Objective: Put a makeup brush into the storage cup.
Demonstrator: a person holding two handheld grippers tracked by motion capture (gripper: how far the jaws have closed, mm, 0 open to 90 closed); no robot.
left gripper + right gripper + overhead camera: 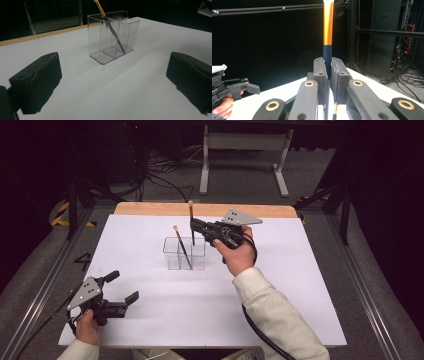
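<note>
A: Right gripper (195, 226), state?
B: Jaws clamped on a brush (191, 222). In the right gripper view the two pads squeeze the dark blue handle (327, 56) between them, with the gold ferrule rising straight up above. The brush stands upright.

A: Where does it sit relative to the holder?
B: In the high view the gripper holds it over the far right corner of the clear holder (199, 254), lower end at or just above the rim. Whether the tip is inside a compartment, I cannot tell.

A: And the holder itself?
B: A clear plastic box with dividers, standing mid-table on the white sheet (150, 320). A second brush (181, 246) is already in it, leaning, bristle end up and to the left. The left gripper view shows that one slanting across a middle compartment (113, 32).

A: Left gripper (121, 288)?
B: Wide open, nothing between the jaws. It is held low over the near left part of the sheet, well apart from the holder and pointing towards it. In its own view the two black pads (37, 80) stand far apart either side of bare white surface.
</note>
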